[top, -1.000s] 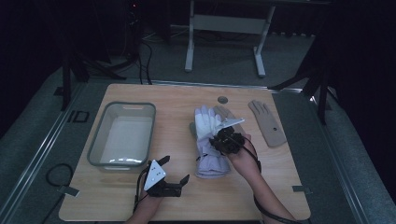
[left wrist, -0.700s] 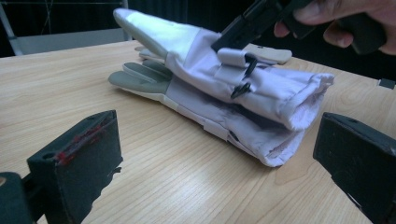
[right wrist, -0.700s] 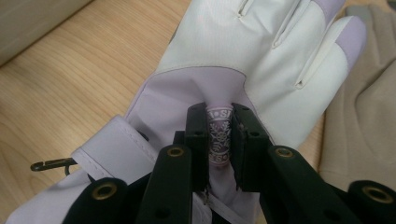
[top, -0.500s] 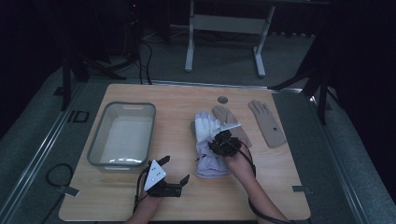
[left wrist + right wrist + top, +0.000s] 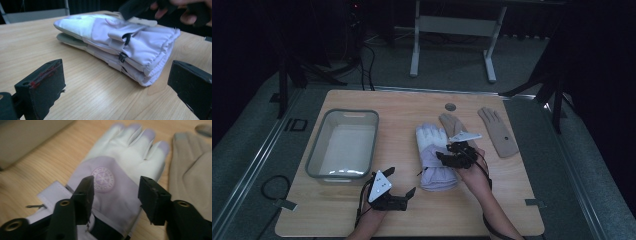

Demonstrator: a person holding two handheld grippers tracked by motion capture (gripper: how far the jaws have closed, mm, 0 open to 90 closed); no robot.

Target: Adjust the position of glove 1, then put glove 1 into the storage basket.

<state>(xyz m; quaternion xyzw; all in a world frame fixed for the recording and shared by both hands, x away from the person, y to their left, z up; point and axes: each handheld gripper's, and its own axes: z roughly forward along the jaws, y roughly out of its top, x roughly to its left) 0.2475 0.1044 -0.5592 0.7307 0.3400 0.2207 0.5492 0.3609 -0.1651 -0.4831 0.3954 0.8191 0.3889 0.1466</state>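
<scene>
At the left of the high view a grey plastic bin (image 5: 343, 145) sits empty on the wooden table (image 5: 412, 215). Lower centre, the left gripper (image 5: 398, 183) rests near the front edge, jaws spread wide with nothing between them, facing the cuff of the lavender gloves (image 5: 436, 157). Those gloves lie stacked at mid-frame, one on the other. Just right of them the right gripper (image 5: 451, 154) hovers over the top glove; its jaws have just been opening and now stand apart, pads off the fabric. To do the step well, it seems best to lift straight away without dragging the top glove off its mate. Further right lie two tan gloves (image 5: 497, 131), one partly tucked under the lavender stack.
</scene>
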